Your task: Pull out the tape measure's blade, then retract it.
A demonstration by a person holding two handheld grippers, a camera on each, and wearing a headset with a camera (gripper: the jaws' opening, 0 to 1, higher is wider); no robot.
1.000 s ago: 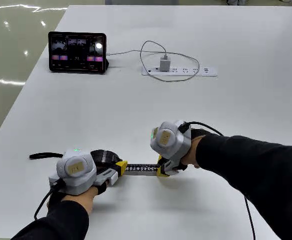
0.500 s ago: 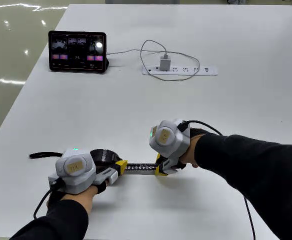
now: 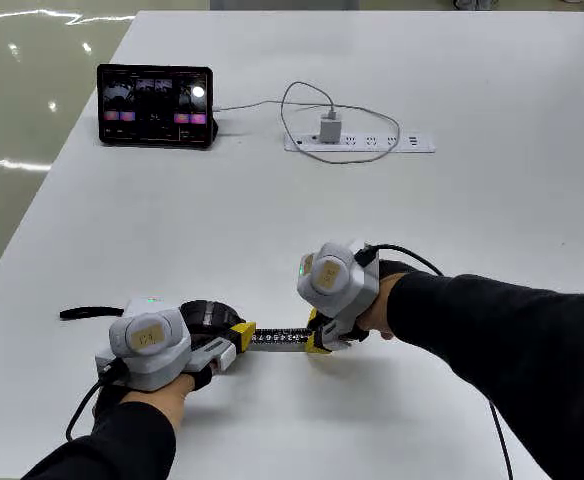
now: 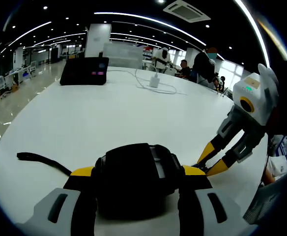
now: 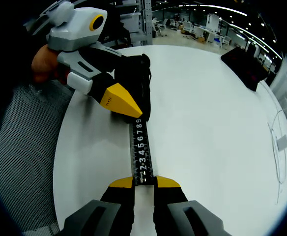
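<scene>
Near table edge, the left gripper (image 3: pixel 234 335) has its jaws clamped on the tape measure (image 3: pixel 207 315). Black case sits btwn the yellow tips, flat on the white table (image 3: pixel 272 230), w/ its strap (image 3: pixel 87 313) lying out to the left. Right gripper (image 3: pixel 317 343) is just beside it, jaws narrow & pinched on the end of the blade (image 5: pixel 140 147). Short run of blade is out; numerals up to 9 read in the right gripper view.

Key relation: blade's long axis runs straight from case mouth to the right jaws, approx left-right across the bench, low over the surface. Any pull must go along that line, away from the case; a retract goes back along it. Right gripper works the blade, left just anchors. Short span = early pull-out or late retract, can't tell which.

Farther back, well apart: power strip (image 3: pixel 357 142) w/ charger, tablet (image 3: pixel 155 104).
</scene>
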